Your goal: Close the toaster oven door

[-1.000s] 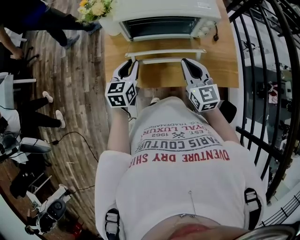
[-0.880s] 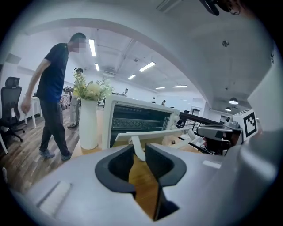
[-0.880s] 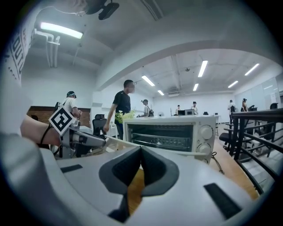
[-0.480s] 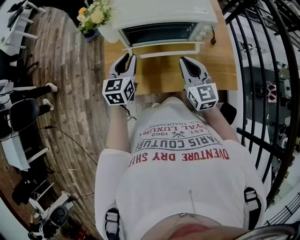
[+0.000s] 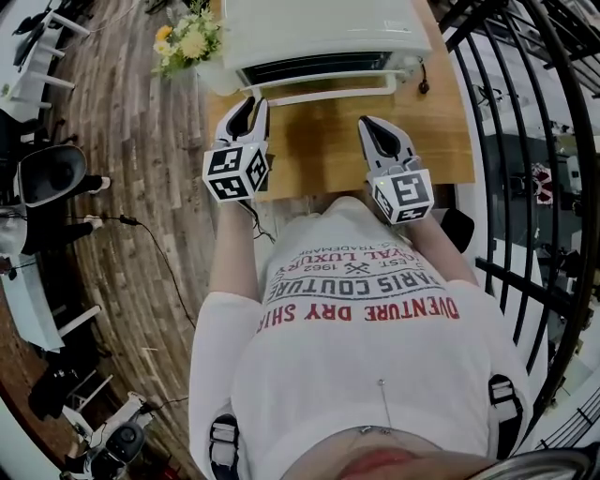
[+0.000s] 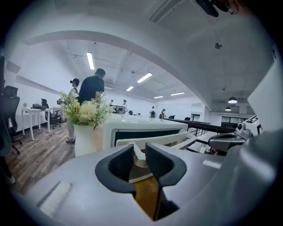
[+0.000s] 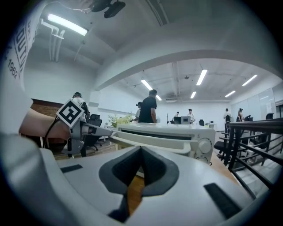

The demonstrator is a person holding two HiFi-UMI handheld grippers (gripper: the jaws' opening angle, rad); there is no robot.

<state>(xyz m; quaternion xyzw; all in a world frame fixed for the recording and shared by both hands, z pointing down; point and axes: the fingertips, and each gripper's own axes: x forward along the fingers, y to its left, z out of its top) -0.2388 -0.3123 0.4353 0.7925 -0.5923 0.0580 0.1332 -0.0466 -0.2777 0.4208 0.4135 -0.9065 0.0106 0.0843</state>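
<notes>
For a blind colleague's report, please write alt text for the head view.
From above, a person points the left gripper and right gripper at a white toaster oven on a wooden table; its door is tilted, not fully shut. Flowers stand at the oven's left.

Smooth, faintly glossy cream metal on the toaster oven point(image 5: 319, 28) — matt, grained wood for the table point(image 5: 323, 141).

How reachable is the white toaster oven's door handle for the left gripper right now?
Probably yes: the left gripper sits right at the left end of the white bar handle, jaws apart, with nothing between them above the wooden table.
</notes>
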